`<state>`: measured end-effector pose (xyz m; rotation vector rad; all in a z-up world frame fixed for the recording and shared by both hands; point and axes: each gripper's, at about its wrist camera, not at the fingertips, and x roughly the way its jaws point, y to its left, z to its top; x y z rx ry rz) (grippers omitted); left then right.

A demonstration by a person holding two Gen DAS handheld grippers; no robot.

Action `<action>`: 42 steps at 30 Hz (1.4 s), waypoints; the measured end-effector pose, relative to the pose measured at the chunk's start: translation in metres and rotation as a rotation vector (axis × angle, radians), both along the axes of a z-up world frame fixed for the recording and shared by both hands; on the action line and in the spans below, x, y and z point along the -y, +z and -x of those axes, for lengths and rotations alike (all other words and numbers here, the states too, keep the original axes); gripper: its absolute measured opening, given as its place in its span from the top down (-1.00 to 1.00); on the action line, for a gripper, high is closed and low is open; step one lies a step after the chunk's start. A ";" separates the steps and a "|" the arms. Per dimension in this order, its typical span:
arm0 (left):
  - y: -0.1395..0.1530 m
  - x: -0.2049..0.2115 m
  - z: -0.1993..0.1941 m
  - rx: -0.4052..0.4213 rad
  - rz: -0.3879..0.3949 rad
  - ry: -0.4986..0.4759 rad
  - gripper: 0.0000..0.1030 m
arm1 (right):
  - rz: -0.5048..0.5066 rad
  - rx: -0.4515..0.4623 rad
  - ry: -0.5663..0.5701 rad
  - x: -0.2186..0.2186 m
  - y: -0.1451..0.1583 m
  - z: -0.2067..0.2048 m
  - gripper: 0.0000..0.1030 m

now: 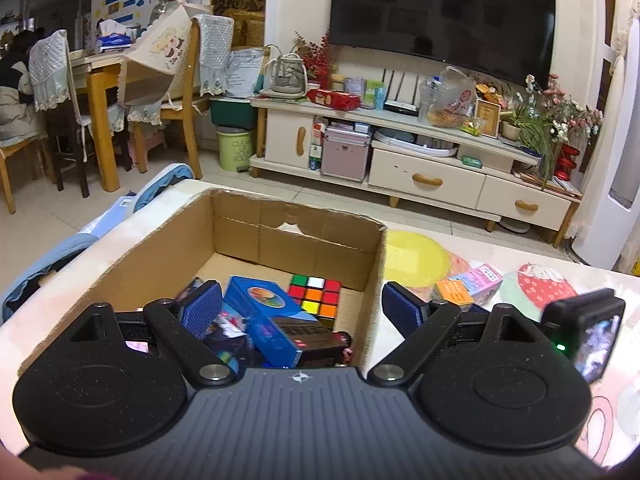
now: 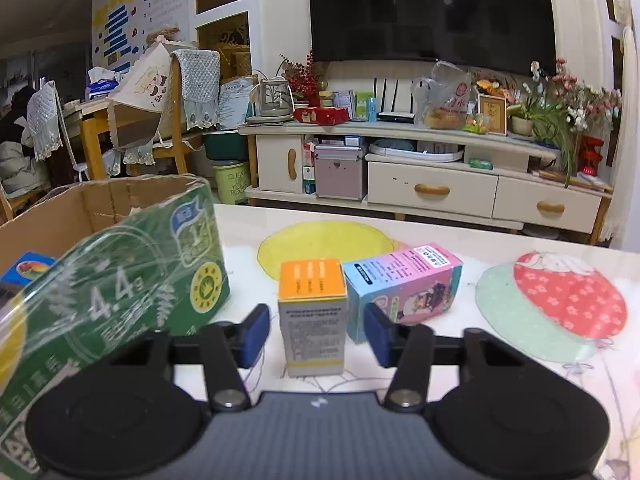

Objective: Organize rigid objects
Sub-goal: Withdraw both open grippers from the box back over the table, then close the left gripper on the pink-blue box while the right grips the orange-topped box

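1. Table (image 2: 460,236): pale top printed with coloured shapes; it carries the cardboard box and the loose cartons.
2. Cardboard box (image 1: 296,236): open-topped, at the table's left end. It already holds several items, so the sorting appears partly done.
3. Green carton (image 2: 120,280): film-wrapped and tilted, close to the right wrist lens, just beside the cardboard box wall. Whether it rests on the table or leans on the box cannot be told.
4. Blue box (image 1: 264,316): lying at an angle inside the cardboard box, over darker packages that are too cluttered to identify.
5. Pink-and-blue carton (image 2: 404,288): lying on its side on the table, just right of the orange-topped carton; judged still to be packed.
6. Orange-topped carton (image 2: 314,316): upright on the table, also outside the box, standing between the two fingers of the right gripper.
7. Puzzle cube (image 1: 316,296): inside the cardboard box, near its right wall.
8. Right gripper (image 2: 316,332): jaws spread, flanking the orange-topped carton without touching it; a grasp seems the likely next step.
9. Left gripper (image 1: 300,308): jaws wide apart and holding nothing, poised over the cardboard box's near right corner, one finger above the contents and one outside the wall.
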<state>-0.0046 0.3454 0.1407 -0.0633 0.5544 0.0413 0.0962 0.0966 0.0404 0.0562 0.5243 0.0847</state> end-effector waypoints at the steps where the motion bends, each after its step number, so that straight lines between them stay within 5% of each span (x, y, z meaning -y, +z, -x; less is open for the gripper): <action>1: 0.000 0.000 0.001 0.002 -0.002 -0.008 -1.00 | 0.000 -0.003 0.004 0.000 -0.001 -0.002 0.24; 2: 0.000 0.001 0.001 0.004 -0.008 -0.015 -1.00 | 0.001 -0.006 0.011 0.001 -0.002 -0.002 0.35; 16: -0.011 0.025 0.000 0.046 -0.034 -0.144 -1.00 | 0.008 -0.009 -0.053 0.085 0.017 0.078 0.36; 31: -0.073 0.099 -0.060 0.016 -0.153 -0.277 -1.00 | -0.097 -0.055 -0.149 0.165 -0.001 0.103 0.34; 42: -0.108 0.119 -0.111 -0.010 -0.128 -0.257 -1.00 | -0.083 -0.092 -0.146 0.170 -0.012 0.093 -0.08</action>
